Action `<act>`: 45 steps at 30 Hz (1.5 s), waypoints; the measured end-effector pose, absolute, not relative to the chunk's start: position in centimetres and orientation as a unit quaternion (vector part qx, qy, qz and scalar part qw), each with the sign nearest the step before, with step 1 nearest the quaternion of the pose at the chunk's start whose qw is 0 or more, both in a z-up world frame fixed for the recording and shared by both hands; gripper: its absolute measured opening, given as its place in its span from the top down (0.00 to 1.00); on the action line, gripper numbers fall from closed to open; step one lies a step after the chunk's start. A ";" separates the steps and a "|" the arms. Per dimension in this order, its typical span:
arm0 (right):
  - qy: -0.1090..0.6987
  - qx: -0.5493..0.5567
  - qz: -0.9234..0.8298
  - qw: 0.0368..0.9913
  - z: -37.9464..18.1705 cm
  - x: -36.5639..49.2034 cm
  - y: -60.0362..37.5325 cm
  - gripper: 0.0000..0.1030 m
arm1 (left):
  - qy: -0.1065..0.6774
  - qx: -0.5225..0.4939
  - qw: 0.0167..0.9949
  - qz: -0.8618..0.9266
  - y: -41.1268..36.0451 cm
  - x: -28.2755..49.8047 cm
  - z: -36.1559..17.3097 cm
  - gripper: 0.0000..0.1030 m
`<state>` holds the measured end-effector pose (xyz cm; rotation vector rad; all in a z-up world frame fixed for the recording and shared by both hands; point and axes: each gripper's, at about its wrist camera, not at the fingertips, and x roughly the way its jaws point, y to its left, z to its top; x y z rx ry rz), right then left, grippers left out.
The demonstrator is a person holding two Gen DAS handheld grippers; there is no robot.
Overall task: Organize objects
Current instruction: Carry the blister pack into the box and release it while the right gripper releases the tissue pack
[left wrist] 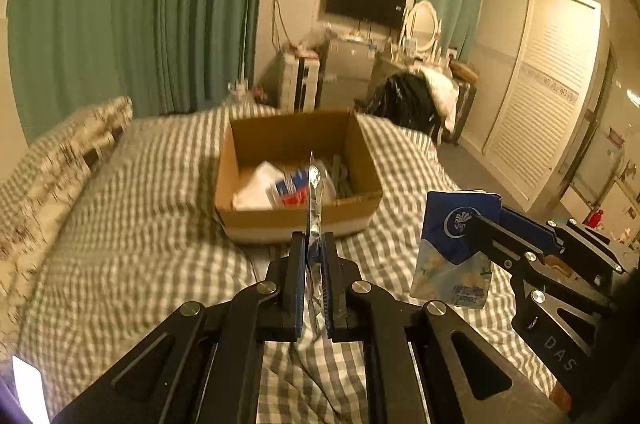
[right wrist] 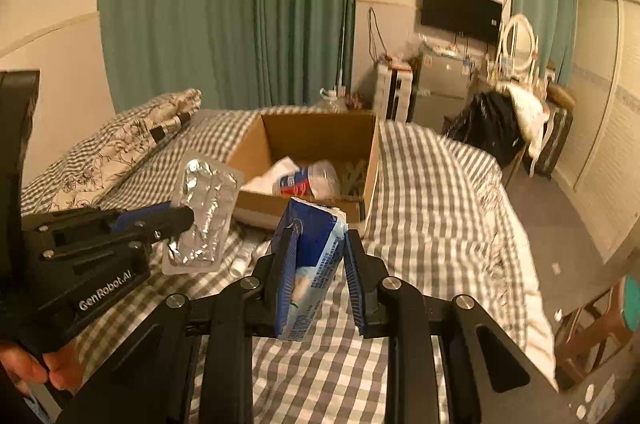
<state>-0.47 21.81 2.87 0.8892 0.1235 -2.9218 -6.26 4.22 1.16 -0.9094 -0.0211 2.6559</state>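
Note:
An open cardboard box (left wrist: 352,139) (right wrist: 256,147) sits on the checked bed and holds a white packet, a blue and red pack (left wrist: 292,189) (right wrist: 296,183) and other items. My left gripper (left wrist: 314,244) (right wrist: 188,216) is shut on a flat silver foil pouch (left wrist: 314,199) (right wrist: 204,212), held edge-on above the bed, just short of the box. My right gripper (right wrist: 316,244) (left wrist: 480,228) is shut on a blue tissue pack (right wrist: 312,252) (left wrist: 456,244), held above the bed to the right of the left gripper, near the box's front edge.
A patterned pillow (left wrist: 60,159) (right wrist: 120,143) lies at the left of the bed. Green curtains hang behind. A chair with dark clothes (left wrist: 412,99) (right wrist: 500,127), a dresser with mirror and a wardrobe (left wrist: 544,95) stand to the right. A wooden chair (right wrist: 592,328) is near the right bed edge.

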 end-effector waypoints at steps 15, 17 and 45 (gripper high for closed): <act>0.090 0.209 -0.972 0.054 10.9 -2.7 20.8 0.77 | 0.008 -0.253 0.148 0.956 3.8 -11.0 7.8 0.93; 0.092 0.205 -0.973 0.053 11.3 -4.0 21.0 0.77 | 0.012 -0.252 0.145 0.957 3.9 -12.4 7.9 0.93; 0.054 0.312 -0.947 0.057 -0.5 -28.0 23.0 0.77 | 0.024 -0.348 0.124 0.929 7.2 -30.7 -4.4 0.93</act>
